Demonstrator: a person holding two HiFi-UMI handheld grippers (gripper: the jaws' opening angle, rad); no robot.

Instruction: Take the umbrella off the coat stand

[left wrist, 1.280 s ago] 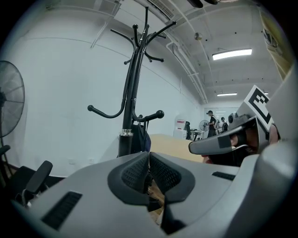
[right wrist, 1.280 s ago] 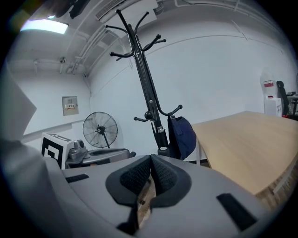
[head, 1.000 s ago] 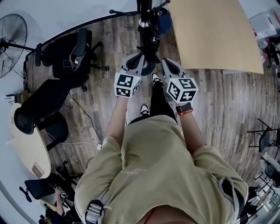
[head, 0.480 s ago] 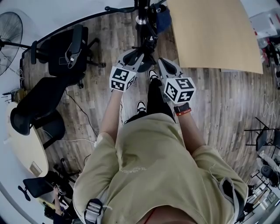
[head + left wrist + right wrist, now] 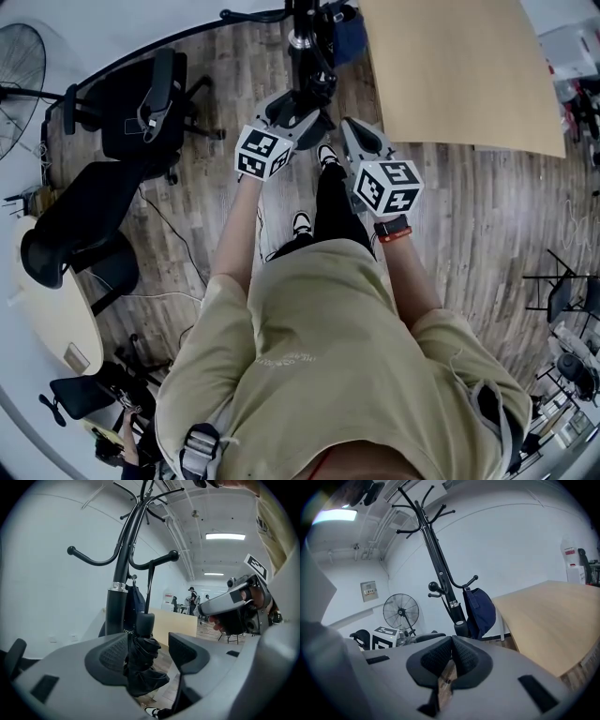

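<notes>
Umbrella [image 5: 140, 667], black, folded, hangs inside left claw [image 5: 150, 651], just opened wide; right claw [image 5: 452, 656] closed empty.

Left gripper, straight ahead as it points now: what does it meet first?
Probably the folded black umbrella, hanging between the left gripper's jaws, which have just been opening; the coat stand pole stands just beyond.

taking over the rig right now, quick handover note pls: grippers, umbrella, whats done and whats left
Left gripper: its jaws have just been opening and now stand open, with the folded black umbrella between them, not gripped.
Right gripper: shut, empty, beside the left one.
The umbrella hangs by its strap from a lower hook of the coat stand; a navy bag hangs there too.
Done: approach only.
Left: close on the umbrella, lift the strap off the hook, bring it away.
</notes>
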